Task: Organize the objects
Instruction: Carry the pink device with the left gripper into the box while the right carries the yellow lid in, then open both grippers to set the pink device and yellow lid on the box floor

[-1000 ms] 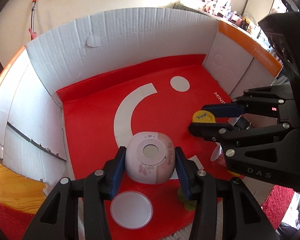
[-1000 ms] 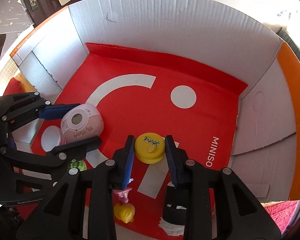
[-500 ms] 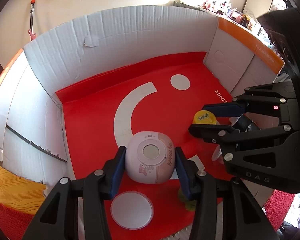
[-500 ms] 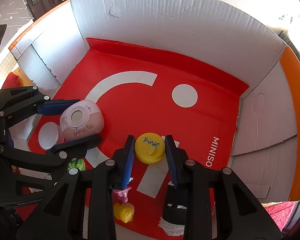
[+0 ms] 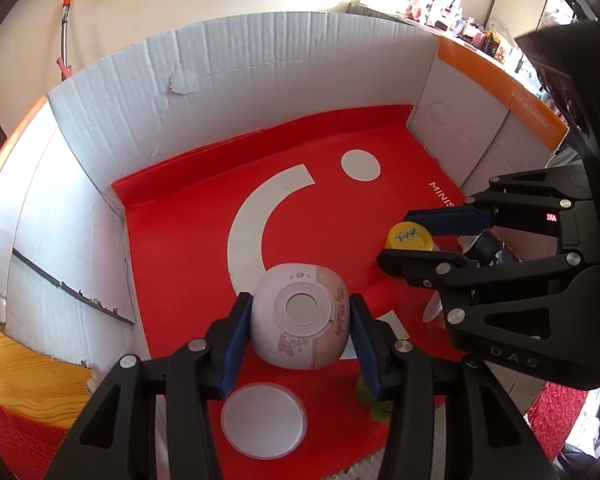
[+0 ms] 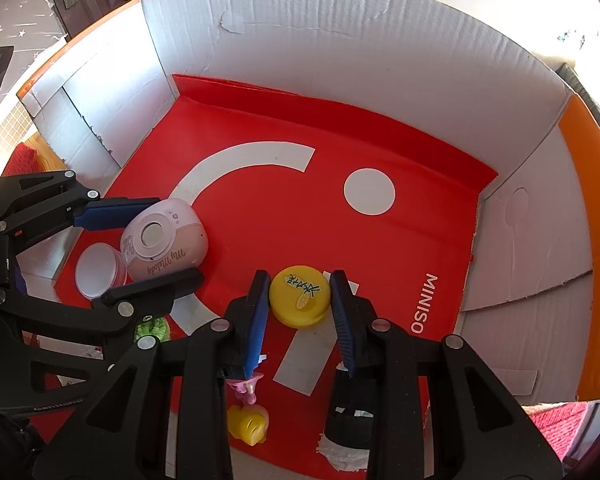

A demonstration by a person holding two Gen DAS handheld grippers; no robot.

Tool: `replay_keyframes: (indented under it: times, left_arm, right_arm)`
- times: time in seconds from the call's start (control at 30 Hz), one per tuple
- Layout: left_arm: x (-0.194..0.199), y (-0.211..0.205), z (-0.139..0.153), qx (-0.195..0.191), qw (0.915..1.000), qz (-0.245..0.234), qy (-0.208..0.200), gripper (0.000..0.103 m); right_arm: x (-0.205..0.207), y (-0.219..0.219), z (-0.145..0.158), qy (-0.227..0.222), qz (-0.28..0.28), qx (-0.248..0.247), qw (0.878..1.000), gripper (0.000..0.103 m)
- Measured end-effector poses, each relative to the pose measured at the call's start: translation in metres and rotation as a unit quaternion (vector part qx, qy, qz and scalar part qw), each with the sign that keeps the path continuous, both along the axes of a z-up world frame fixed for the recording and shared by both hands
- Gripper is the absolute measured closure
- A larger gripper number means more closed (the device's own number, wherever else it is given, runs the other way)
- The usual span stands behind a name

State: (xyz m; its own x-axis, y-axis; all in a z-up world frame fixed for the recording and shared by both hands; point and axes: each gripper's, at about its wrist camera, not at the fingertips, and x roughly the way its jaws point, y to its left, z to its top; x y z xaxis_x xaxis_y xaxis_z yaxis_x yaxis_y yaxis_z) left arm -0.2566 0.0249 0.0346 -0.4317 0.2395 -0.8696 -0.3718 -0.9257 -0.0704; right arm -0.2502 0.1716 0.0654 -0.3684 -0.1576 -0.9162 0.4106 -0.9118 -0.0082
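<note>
A pink rounded device point(image 5: 300, 320) marked "My Melody" rests on the red floor of a cardboard box point(image 5: 260, 80), and my left gripper point(image 5: 300, 336) is shut on it, one blue pad on each side. In the right wrist view the same device point(image 6: 164, 244) shows at the left inside the left gripper point(image 6: 140, 248). A yellow bottle cap point(image 6: 300, 296) with a lemon print sits between the pads of my right gripper point(image 6: 300, 308), which is shut on it. The left wrist view shows that cap point(image 5: 408, 236) and the right gripper point(image 5: 416, 240) at the right.
A white round lid point(image 6: 98, 266) lies beside the pink device. Near the box's front edge are a green fuzzy item point(image 6: 152, 328), a small pink piece point(image 6: 246, 388), a yellow duck point(image 6: 248, 424) and a black cylinder with white tape point(image 6: 348, 428). White walls enclose three sides.
</note>
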Motion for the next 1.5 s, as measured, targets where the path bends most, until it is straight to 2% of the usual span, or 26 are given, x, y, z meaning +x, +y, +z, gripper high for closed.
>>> replay_keyframes:
  times: [0.9, 1.03, 1.3, 1.5]
  left_arm:
    - [-0.001, -0.001, 0.005, -0.002, 1.0, 0.0, 0.002, 0.05]
    - [-0.001, -0.003, 0.006, 0.002, 1.0, 0.001, 0.001, 0.05]
    - [0.002, -0.006, 0.007, 0.004, 1.0, 0.005, 0.002, 0.05]
    - [0.003, -0.007, 0.011, 0.005, 0.9999, 0.01, 0.009, 0.05]
  right_arm:
    - [0.009, -0.006, -0.007, 0.002, 0.001, 0.005, 1.0, 0.072]
    - [0.009, -0.005, -0.007, 0.003, -0.001, 0.007, 1.0, 0.065]
    - [0.002, 0.004, 0.0, 0.003, -0.004, 0.003, 1.0, 0.062]
    - [0.003, 0.007, 0.004, 0.012, -0.008, 0.009, 1.0, 0.053]
